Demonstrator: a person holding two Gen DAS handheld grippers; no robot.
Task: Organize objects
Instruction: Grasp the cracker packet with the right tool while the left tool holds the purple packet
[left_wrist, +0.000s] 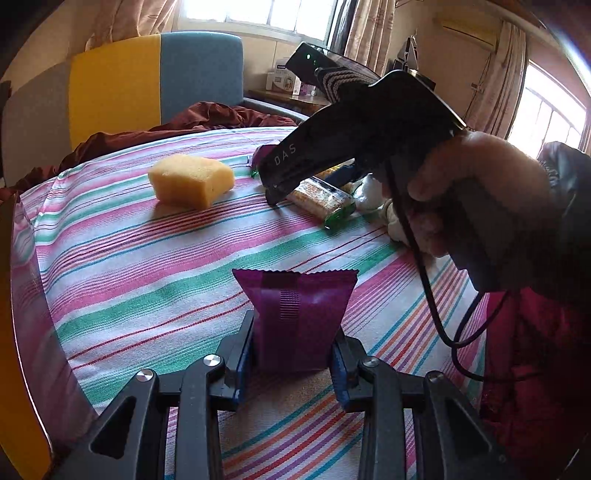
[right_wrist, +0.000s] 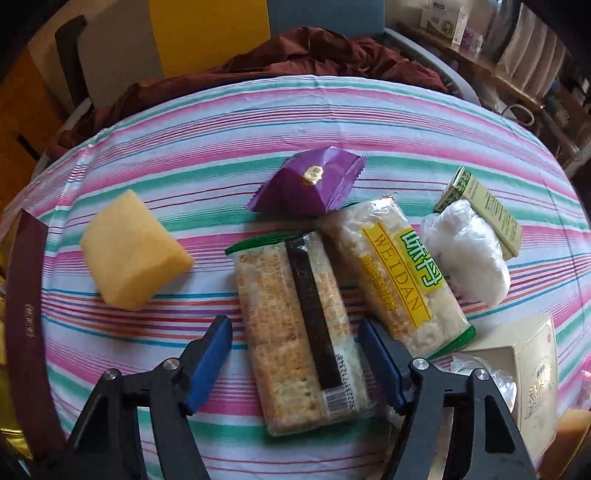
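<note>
We can read "DAS" in pale letters on the black body of the right gripper, seen from the left wrist view. In the right wrist view, "WEIDAN" runs in brown capitals down the yellow label of one rice cracker packet, beside large green Chinese characters (we cannot make these out with certainty). The cracker packet next to it carries a barcode and a line of digits too blurred to read. Print on the green box, the cream box and the dark red strip is too small for us.
</note>
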